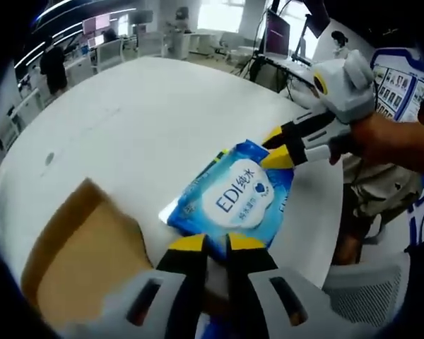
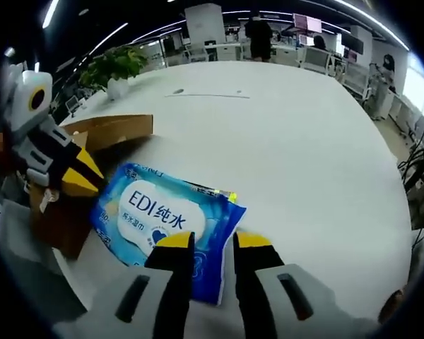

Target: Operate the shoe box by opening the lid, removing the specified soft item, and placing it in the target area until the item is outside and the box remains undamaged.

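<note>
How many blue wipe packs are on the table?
1: the blue plastic wet-wipe pack lies flat on the round white table, beside the brown cardboard shoe box. More may be hidden inside.

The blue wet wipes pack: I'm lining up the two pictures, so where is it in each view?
Left gripper view: wet wipes pack lies centre, just above the left gripper, with the right gripper at its upper right corner.
Right gripper view: the pack lies lower left of centre, on the white table.
Shared landmark: the cardboard box beside it.
</note>
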Action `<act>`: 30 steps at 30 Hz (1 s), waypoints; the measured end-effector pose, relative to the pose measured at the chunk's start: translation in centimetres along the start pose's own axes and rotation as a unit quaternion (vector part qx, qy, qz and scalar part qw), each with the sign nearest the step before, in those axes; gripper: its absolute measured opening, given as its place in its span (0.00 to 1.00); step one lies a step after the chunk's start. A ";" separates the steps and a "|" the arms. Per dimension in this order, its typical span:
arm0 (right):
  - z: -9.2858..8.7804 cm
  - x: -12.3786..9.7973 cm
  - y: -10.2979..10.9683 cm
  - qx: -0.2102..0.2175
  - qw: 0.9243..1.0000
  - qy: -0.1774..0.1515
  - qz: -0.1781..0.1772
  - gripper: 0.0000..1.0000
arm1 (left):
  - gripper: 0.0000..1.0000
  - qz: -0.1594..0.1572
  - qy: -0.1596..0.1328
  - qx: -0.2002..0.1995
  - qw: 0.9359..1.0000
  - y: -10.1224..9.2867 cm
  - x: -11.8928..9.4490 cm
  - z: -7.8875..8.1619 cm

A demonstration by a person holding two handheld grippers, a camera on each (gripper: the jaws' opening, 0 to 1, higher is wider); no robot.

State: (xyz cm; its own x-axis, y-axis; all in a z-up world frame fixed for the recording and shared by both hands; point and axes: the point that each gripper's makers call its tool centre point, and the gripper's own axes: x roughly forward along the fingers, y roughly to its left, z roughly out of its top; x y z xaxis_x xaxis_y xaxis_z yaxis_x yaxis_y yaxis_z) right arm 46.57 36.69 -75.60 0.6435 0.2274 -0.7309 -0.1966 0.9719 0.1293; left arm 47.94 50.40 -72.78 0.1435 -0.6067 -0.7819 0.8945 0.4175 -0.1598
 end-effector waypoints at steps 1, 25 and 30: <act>0.1 -0.2 0.1 0.000 1.000 -0.002 -0.001 0.20 | 0.08 0.000 -0.002 -0.001 1.000 0.0 -0.1 0.1; 2.8 -4.8 4.4 -0.041 0.998 -0.035 -0.017 0.17 | 0.08 0.021 -0.052 -0.017 0.998 0.1 -6.4 -1.4; 3.2 -5.4 5.8 -0.045 0.998 -0.041 -0.017 0.17 | 0.09 0.027 -0.056 -0.019 0.998 0.1 -7.7 -2.2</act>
State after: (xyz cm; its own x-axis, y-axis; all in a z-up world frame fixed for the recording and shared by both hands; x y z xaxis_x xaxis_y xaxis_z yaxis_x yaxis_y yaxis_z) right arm 44.29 41.28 -68.73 0.7084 0.2031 -0.6759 -0.2382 0.9703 0.0420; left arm 46.02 56.63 -68.14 0.2394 -0.6530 -0.7185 0.8679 0.4756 -0.1431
